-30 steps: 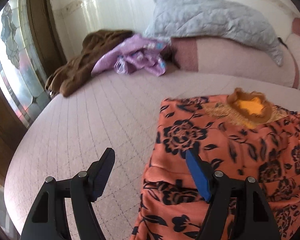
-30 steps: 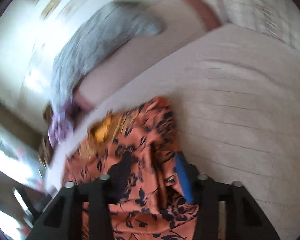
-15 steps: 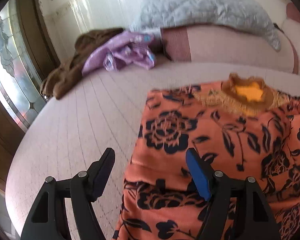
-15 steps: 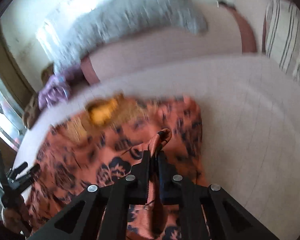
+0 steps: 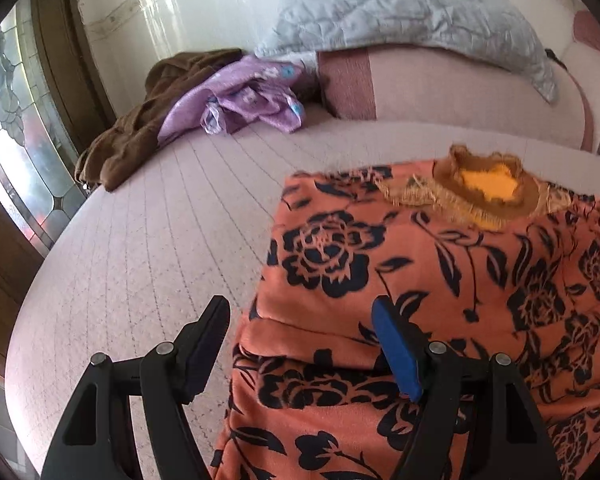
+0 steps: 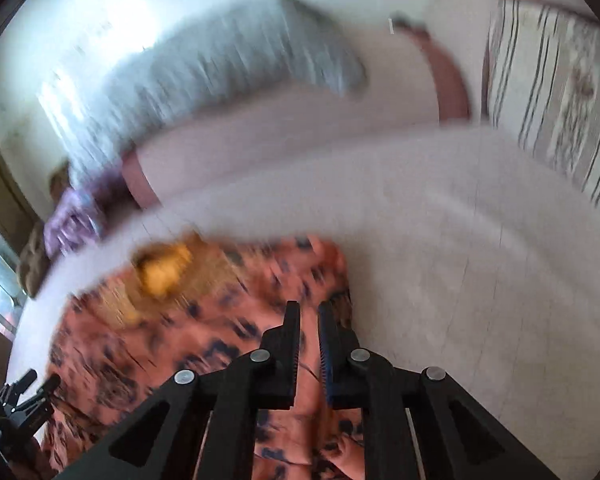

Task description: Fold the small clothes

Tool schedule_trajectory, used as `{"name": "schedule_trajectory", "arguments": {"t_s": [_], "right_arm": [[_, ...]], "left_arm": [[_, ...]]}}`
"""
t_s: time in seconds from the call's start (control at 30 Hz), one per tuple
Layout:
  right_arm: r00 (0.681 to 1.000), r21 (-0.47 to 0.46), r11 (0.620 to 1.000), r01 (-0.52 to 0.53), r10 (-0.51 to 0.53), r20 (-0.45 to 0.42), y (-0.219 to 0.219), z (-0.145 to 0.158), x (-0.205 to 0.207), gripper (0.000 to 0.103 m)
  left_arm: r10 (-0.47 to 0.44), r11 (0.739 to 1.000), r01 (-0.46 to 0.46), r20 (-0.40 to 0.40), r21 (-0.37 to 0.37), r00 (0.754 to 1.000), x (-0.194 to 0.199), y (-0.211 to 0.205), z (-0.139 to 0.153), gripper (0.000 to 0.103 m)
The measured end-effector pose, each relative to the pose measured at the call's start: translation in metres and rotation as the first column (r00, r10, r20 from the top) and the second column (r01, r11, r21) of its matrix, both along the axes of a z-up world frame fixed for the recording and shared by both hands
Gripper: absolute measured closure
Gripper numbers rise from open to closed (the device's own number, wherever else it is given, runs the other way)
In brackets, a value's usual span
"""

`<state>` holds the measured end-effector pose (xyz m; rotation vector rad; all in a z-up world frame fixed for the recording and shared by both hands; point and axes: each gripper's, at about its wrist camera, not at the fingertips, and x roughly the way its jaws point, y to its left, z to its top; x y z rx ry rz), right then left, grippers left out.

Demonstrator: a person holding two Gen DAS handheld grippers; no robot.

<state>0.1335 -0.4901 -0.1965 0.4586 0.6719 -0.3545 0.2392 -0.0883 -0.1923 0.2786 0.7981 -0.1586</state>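
Observation:
An orange garment with a black flower print (image 5: 440, 280) lies on the pink quilted bed (image 5: 148, 240), its yellow-brown neckline (image 5: 488, 184) at the far end. My left gripper (image 5: 300, 324) is open above the garment's folded left edge. In the blurred right wrist view the garment (image 6: 204, 320) lies below my right gripper (image 6: 309, 312). Its jaws stand a narrow gap apart over the garment's right side, and I cannot tell whether cloth is between them. The left gripper shows small in the right wrist view's bottom left (image 6: 32, 388).
A purple garment (image 5: 248, 96) and a brown one (image 5: 148, 112) lie heaped at the bed's far left. A grey quilted pillow (image 5: 400, 16) rests on the pink bolster (image 5: 460, 88). A striped cushion (image 6: 556, 92) stands at the right. A window (image 5: 8, 128) is at the left.
My right gripper closed on a raised fold of the garment half a second ago; now its jaws stand slightly apart and the fold no longer sticks up. My left gripper shifted right over the garment's edge.

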Motion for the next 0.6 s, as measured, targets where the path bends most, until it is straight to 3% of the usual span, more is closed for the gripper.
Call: {"name": "schedule_trajectory", "arguments": {"t_s": [0.1,0.2,0.27,0.4,0.5,0.6], "right_arm": [[0.985,0.108,0.979,-0.171,0.173,-0.002,0.018,-0.004,0.026,0.091],[0.958,0.143,0.949,-0.28,0.285,-0.011,0.043,-0.016,0.053,0.091],[0.935,0.173,0.924,-0.342,0.353,-0.034,0.063,-0.028,0.073,0.091],[0.905,0.222,0.913,-0.342,0.384,-0.183,0.083,-0.069,0.089,0.092],[0.912,0.222,0.916,-0.335,0.375,-0.169,0.081,-0.062,0.082,0.092],[0.917,0.23,0.917,-0.327,0.367,-0.159,0.073,-0.045,0.055,0.091]], "left_arm": [[-0.01,0.999,0.011,-0.01,0.051,1.0,-0.001,-0.008,-0.007,0.029],[-0.01,0.997,0.016,-0.081,0.075,0.997,0.006,-0.01,-0.022,0.029],[-0.017,0.995,0.023,-0.067,0.099,0.998,0.007,-0.014,-0.025,0.029],[-0.032,0.995,0.038,-0.068,0.093,0.997,0.007,-0.014,-0.025,0.028],[-0.016,0.998,0.02,-0.075,0.061,0.997,0.01,-0.009,-0.02,0.026],[-0.018,0.999,0.018,-0.006,0.027,1.0,0.005,-0.006,-0.002,0.025]]}}
